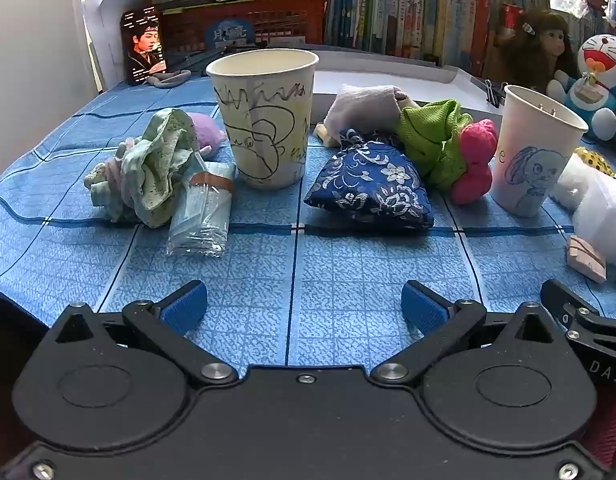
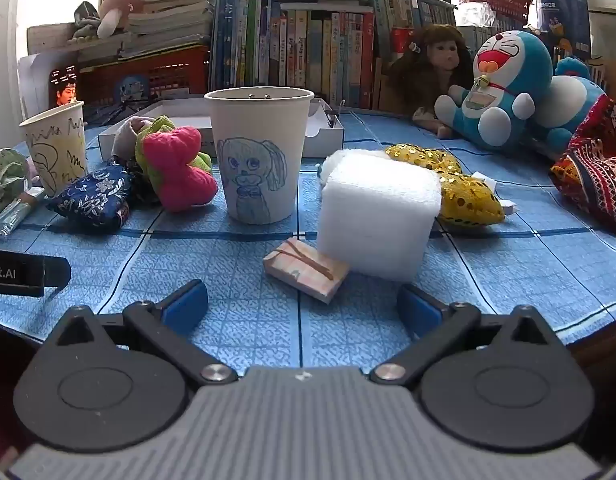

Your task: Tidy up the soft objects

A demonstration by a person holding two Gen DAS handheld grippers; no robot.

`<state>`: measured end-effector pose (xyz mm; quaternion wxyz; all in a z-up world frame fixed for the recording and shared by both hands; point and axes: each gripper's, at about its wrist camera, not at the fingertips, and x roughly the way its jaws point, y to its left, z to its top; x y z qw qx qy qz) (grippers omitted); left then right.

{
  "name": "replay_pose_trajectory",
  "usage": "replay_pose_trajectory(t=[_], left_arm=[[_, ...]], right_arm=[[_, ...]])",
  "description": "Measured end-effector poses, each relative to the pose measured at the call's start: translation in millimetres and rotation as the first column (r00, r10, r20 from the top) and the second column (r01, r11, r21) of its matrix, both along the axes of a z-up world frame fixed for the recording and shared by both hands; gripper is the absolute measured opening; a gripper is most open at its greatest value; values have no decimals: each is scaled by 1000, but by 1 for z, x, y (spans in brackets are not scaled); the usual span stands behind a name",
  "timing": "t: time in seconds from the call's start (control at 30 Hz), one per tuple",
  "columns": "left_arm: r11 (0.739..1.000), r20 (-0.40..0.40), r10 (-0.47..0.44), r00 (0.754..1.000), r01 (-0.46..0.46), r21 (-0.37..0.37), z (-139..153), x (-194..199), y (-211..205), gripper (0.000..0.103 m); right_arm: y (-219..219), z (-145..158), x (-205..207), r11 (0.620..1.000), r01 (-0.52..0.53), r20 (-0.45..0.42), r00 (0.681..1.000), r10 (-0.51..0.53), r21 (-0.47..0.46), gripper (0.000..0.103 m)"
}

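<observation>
On the blue checked tablecloth [image 1: 267,280], soft things lie in clusters around two paper cups. Near the left edge: a crumpled green cloth [image 1: 155,168] with a wrapped tissue pack [image 1: 203,212] leaning against it, just beside the cup with black scribbles [image 1: 265,116]. Toward the middle: a navy floral pouch [image 1: 372,188], a lime-green cloth [image 1: 436,140] and a pink stuffed bow [image 1: 474,160] touching one another, a grey cloth [image 1: 364,104] behind them. The cup with a blue dog drawing [image 2: 257,156] stands between that heap and a white foam block [image 2: 378,216]. A small banded paper packet [image 2: 305,274] touches the block's front; a gold sequin bow [image 2: 460,192] lies behind it.

Left gripper [image 1: 303,308]: jaws spread wide, nothing between them, low over bare cloth near the front edge. Right gripper [image 2: 301,308]: jaws equally wide, empty, the packet just ahead.

Back edge: a shallow white box [image 2: 320,132], a doll [image 2: 436,64], a blue cat plush [image 2: 508,84], a row of books [image 2: 308,48].
</observation>
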<state>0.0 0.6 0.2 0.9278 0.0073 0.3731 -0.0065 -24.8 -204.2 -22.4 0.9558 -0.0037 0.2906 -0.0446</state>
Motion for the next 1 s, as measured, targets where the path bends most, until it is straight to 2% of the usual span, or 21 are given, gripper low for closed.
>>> replay_pose_trajectory(t=[0.2,0.33,0.47,1.0], left_arm=[[1000,-2,-14,1000,14,-3,-1,0,2,103],[1000,31,-9,999,9,0,-2,-10,0,103],[1000,-8,-17,1000,16,-1,1,-3,0,103],[1000,-9,-18,1000,18,-2,0,-2,1,103]], right_arm=[[0,0,0,1000,1,-10,1000,0,6,103],[0,0,1,1000,2,-12,1000,-1,9,103],[0,0,1,1000,1,-12,1000,-1,9,103],[1,0,1,1000,1,-13,1000,-1,9,103]])
